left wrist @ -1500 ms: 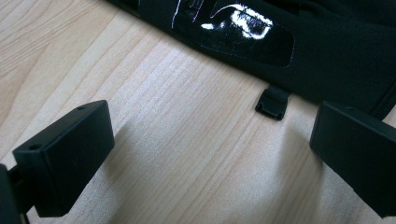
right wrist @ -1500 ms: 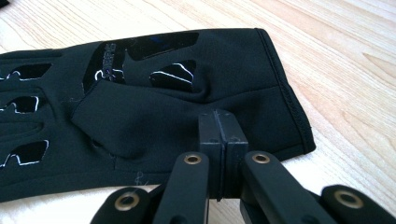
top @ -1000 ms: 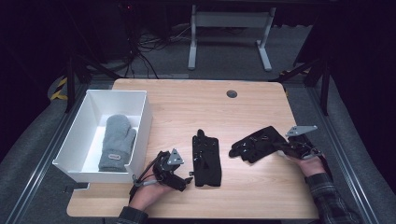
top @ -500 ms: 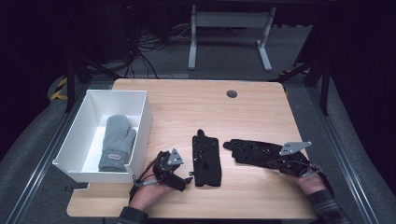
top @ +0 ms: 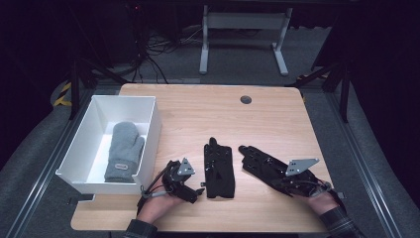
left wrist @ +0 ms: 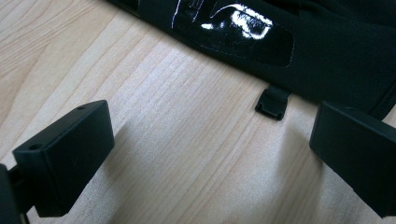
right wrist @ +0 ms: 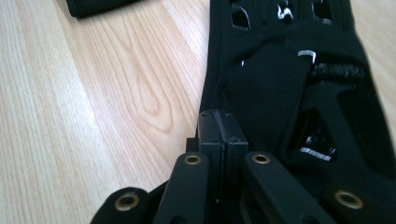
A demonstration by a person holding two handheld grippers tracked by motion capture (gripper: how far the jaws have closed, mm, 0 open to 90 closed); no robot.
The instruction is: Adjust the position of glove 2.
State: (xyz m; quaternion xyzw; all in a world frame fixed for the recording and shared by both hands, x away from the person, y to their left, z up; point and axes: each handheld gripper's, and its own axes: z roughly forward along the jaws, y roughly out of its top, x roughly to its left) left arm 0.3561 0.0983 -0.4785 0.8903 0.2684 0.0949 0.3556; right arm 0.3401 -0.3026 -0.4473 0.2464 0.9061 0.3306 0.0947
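- High view: the wooden table (top: 198,111) carried everything, with a person's forearms reaching in from its near edge.
- A white box (top: 99,105) stood at the table's left side, and a grey mitten (top: 124,151) lay flat inside it.
- Two black gloves lay on the near half of the table. The left glove (top: 218,168) rested flat near the middle, pointing away from the person; the right glove (top: 265,166) lay at a slant just to its right, close but apart.
- The right gripper (top: 297,181) had its jaws shut together at the right glove's cuff end. In the right gripper view the closed pads (right wrist: 219,133) sat at the glove's (right wrist: 299,93) edge; whether any cloth was pinched between them I cannot tell.
- The left gripper (top: 181,181) rested just left of the left glove. In the left gripper view its jaws stood wide apart over bare wood, holding nothing, with the glove's (left wrist: 327,42) edge and small loop tab (left wrist: 272,103) ahead.
- Risk, as I judge it: if the pinch caught only a thin hem, the right glove could slip free when lifted; dragging it could also push into the left glove.
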